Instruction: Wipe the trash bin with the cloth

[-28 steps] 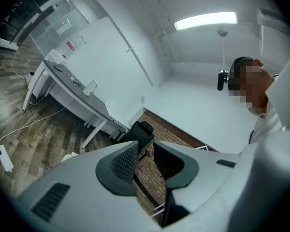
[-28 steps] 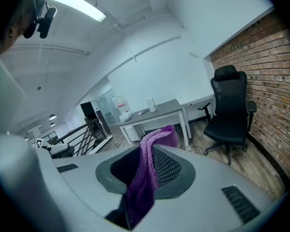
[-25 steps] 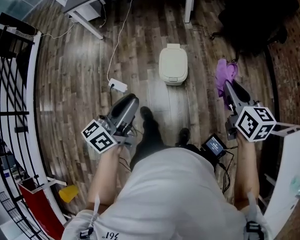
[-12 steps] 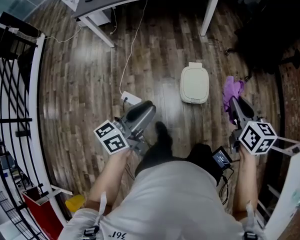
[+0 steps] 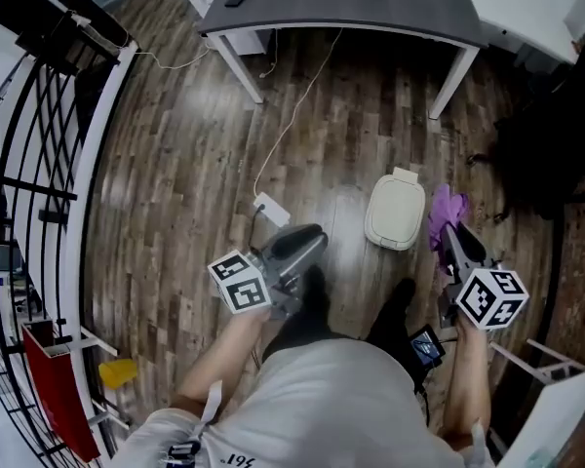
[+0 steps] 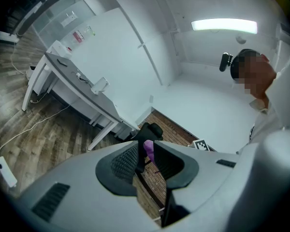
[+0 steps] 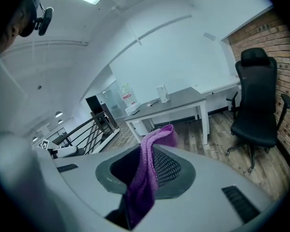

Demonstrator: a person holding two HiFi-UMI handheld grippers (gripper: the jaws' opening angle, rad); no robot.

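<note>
Wood floor (image 5: 175, 183), trash bin (image 5: 395, 213); right gripper (image 5: 448, 232) clamps purple cloth (image 5: 447, 208); left gripper (image 5: 312, 238) slightly apart, empty.

My head camera looks steeply down, cameras on left gripper (image 5: 312, 238) and right gripper (image 5: 448, 237) look along their jaws, all share the grey desk (image 5: 400, 8).

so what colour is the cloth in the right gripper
Purple. The cloth shows best in the right gripper view.
</note>
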